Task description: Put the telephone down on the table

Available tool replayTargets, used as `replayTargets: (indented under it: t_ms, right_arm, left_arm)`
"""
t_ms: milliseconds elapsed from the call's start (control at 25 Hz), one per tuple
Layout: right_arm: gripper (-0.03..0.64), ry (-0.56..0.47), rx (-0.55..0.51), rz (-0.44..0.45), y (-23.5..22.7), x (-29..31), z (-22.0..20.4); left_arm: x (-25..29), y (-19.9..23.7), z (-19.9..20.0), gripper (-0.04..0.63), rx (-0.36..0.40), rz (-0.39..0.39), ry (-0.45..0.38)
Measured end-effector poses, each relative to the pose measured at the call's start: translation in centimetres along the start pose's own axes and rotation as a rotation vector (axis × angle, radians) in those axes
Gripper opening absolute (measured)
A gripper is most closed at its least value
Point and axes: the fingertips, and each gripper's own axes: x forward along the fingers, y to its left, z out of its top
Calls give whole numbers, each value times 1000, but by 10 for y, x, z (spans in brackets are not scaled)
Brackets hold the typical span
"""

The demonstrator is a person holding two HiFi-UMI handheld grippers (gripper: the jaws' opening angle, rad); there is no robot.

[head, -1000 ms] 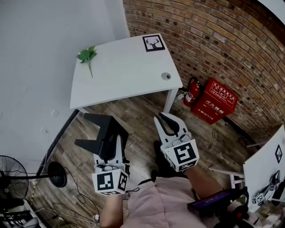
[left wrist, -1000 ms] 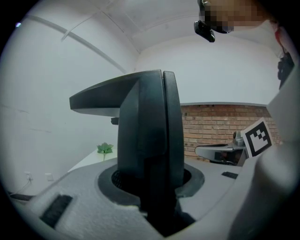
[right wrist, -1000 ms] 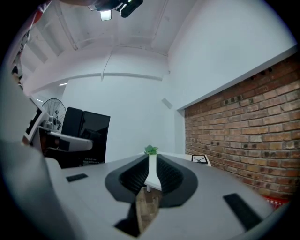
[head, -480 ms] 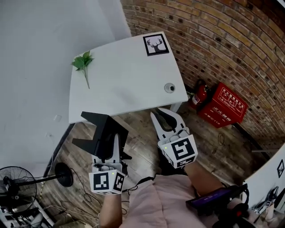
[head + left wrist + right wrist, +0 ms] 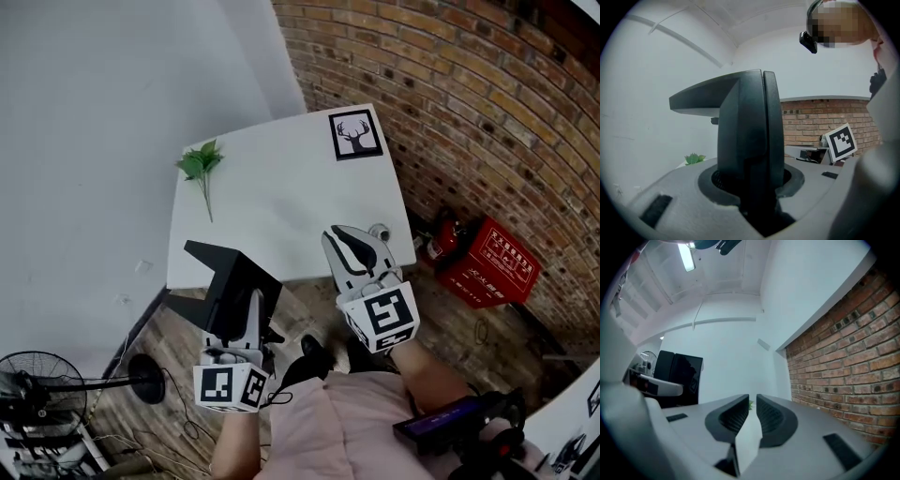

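The tabletop now sits much nearer in the head view than a second ago, its near edge drawn down to the gripper tips, so the person has closed on it and the carry looks almost done. The telephone, a black angular body, is not down yet. It hangs in the air at the near left corner, above the wooden floor, not above the white top. The left gripper is clamped on its lower part, as it was a second ago. The right gripper has its jaws nearly together with nothing between them, and its tip now overlaps the near edge beside a small round thing. What remains, by my reading, is a short reach forward over the edge and then a lowering. Only the head view shows this layout, including the sprig and the deer picture. The left gripper view gives the grip itself: the telephone stands upright out of the jaws and hides most of what is ahead. The right gripper view shows the thin slit between its own pads – and the telephone off to its left.
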Motion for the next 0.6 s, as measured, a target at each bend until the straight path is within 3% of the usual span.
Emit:
replayTargets:
  t_ms: [360, 600]
  right_arm:
    - [69, 0, -53, 26, -4, 60, 0]
    - [128, 41, -47, 90, 6, 120, -7]
  left_arm:
    - [47, 37, -8, 166, -34, -26, -13]
    - [93, 78, -17, 164, -69, -123, 14]
